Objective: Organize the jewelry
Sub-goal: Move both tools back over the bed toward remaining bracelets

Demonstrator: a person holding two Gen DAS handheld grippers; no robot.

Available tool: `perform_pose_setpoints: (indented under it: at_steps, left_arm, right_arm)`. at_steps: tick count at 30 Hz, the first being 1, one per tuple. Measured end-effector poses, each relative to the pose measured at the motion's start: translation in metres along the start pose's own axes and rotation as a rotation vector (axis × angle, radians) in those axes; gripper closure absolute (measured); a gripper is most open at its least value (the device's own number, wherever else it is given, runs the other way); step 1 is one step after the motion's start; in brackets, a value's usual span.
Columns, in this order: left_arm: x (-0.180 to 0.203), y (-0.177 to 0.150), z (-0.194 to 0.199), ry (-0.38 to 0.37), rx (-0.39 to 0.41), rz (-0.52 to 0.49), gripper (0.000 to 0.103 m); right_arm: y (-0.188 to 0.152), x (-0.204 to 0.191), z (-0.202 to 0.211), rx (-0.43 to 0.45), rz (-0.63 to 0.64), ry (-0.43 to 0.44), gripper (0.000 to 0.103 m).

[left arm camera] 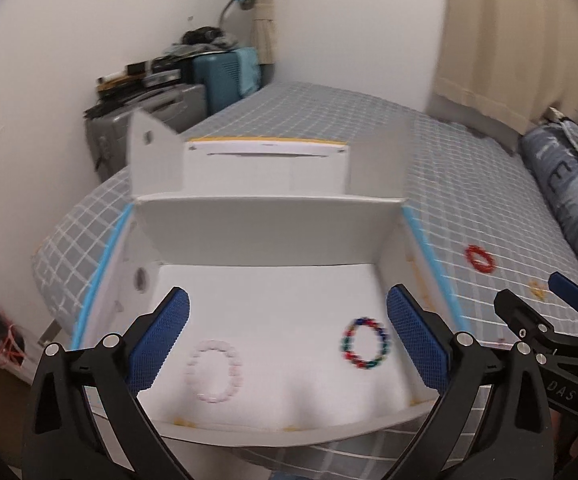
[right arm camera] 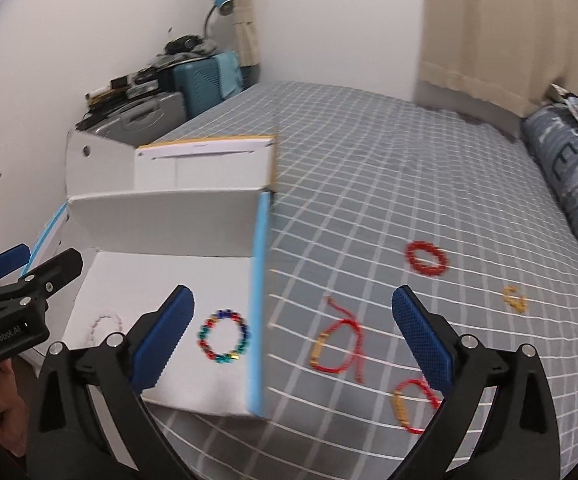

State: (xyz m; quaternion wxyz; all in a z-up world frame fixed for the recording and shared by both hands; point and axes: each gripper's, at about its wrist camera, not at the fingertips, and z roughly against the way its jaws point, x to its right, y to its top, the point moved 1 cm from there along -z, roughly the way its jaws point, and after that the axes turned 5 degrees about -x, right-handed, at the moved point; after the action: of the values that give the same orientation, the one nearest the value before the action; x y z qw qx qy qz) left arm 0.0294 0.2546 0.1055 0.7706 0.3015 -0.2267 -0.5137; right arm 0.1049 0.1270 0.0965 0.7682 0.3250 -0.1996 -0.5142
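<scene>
An open white box (left arm camera: 269, 236) lies on the bed, also in the right wrist view (right arm camera: 169, 224). Inside lie a pale pink bead bracelet (left arm camera: 215, 372) and a multicoloured bead bracelet (left arm camera: 365, 343), which also shows in the right wrist view (right arm camera: 224, 336). On the bedspread to the right lie a red bead bracelet (right arm camera: 427, 258), two red cord bracelets with gold bars (right arm camera: 339, 346) (right arm camera: 413, 404) and a small gold piece (right arm camera: 515, 298). My left gripper (left arm camera: 287, 340) is open and empty above the box. My right gripper (right arm camera: 293, 340) is open and empty over the box's right wall.
The bed has a grey checked cover (right arm camera: 389, 168). A rolled blue blanket (right arm camera: 577, 176) lies along the right edge. Suitcases (right arm camera: 205, 80) and clutter stand at the far left by the wall. Curtains (right arm camera: 509, 28) hang behind the bed.
</scene>
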Motion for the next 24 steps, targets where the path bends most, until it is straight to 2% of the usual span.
perform_pose_setpoints:
  at_steps: [14, 24]
  left_arm:
    - [0.104, -0.001, 0.010, -0.102, -0.007, -0.106, 0.006]
    - [0.166, -0.014, 0.005, -0.160, -0.052, -0.182, 0.006]
  right_arm:
    - [-0.023, 0.103, 0.042, -0.009, -0.118, -0.097, 0.008]
    - [-0.048, 0.166, 0.067, -0.021, -0.204, -0.151, 0.008]
